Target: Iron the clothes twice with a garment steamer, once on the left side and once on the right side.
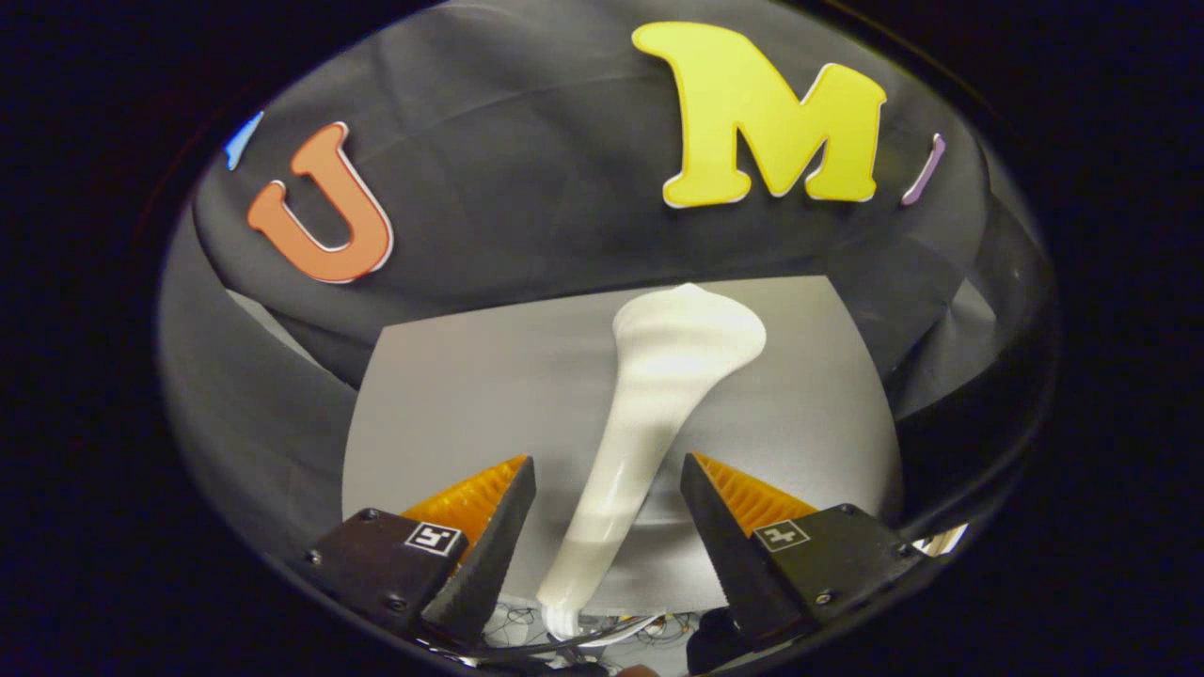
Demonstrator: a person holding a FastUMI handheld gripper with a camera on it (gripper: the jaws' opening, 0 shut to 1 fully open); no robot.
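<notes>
The white, smooth plastic garment steamer [649, 414] lies in the lower middle of the frame, resting on a flat pale grey sheet of cloth [451, 395], which I take to be the clothes to be ironed. Its long axis runs from bottom centre up and slightly to the right: the narrow handle end sits low, between the fingers, and the body widens into a flared head near the centre of the frame, well beyond the fingertips. At the very bottom a thin cord [602, 632] trails off from the handle end.

The gripper [607, 470] stands wide open and holds nothing. Its two fingers flank the steamer's handle, one to the lower left and one to the lower right, with a clear gap on each side; neither finger touches the plastic. The handle passes a little closer to the left finger than to the right one, though the fisheye bend makes that hard to be sure of.

The relation that matters, by my reading, is this alignment: the handle already lies along the line between the fingers, so closing them should catch it across its narrow part. The steamer is not yet lifted and no ironing pass looks begun. The black draped cloth of the booth wall [527, 207] fills the upper half behind the grey cloth.
</notes>
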